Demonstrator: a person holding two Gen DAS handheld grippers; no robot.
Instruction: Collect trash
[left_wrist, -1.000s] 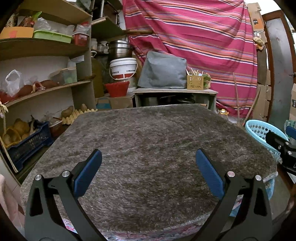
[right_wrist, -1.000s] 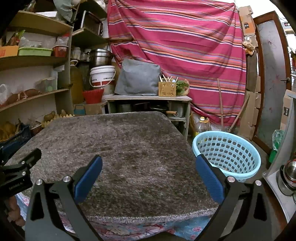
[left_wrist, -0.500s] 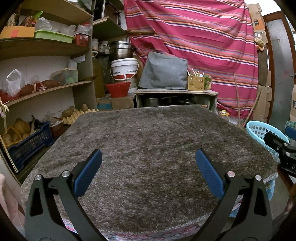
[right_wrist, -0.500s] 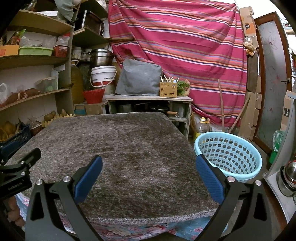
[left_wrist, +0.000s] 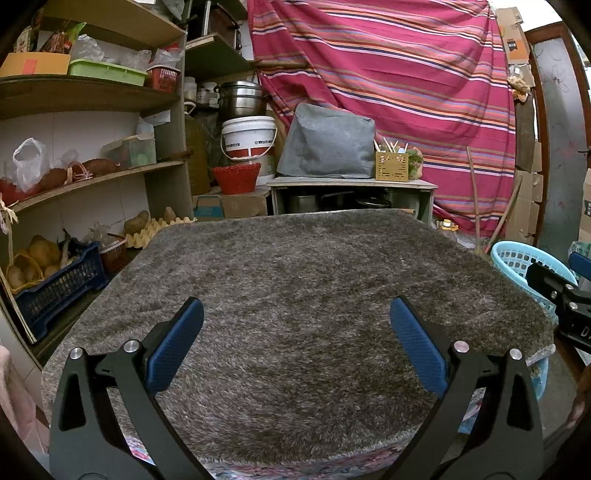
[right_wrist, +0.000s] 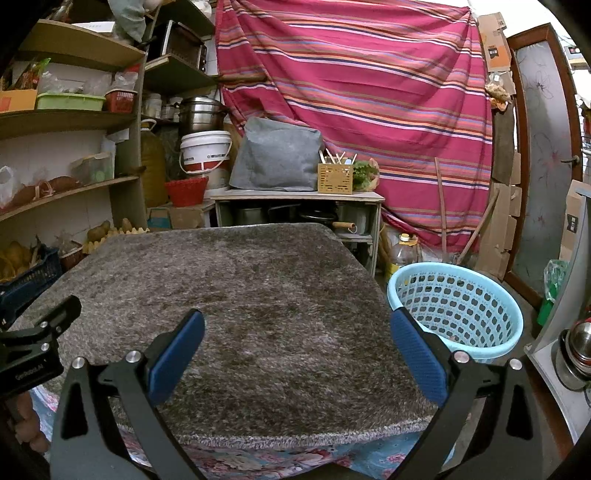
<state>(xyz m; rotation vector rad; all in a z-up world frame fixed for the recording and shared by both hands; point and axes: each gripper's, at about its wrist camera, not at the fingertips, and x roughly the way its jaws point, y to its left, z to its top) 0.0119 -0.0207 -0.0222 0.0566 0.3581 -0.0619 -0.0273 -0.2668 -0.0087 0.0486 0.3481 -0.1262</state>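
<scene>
A table covered by a shaggy grey-brown rug (left_wrist: 295, 295) fills both views (right_wrist: 240, 295); I see no trash on it. My left gripper (left_wrist: 295, 314) is open and empty above the rug's near edge. My right gripper (right_wrist: 297, 325) is open and empty above the near right part of the rug. A light blue plastic basket (right_wrist: 458, 306) stands on the floor right of the table; its rim also shows in the left wrist view (left_wrist: 513, 258). The right gripper's body shows at the right edge of the left wrist view (left_wrist: 557, 295).
Wooden shelves (left_wrist: 85, 177) with produce, crates and containers line the left side. A low cabinet (right_wrist: 299, 206) with a grey bag, a white bucket (right_wrist: 205, 151) and pots stands behind the table. A striped red curtain (right_wrist: 369, 92) hangs at the back. A door (right_wrist: 543, 147) is at right.
Both views have shifted very slightly; the grippers stay open and empty over the rug.
</scene>
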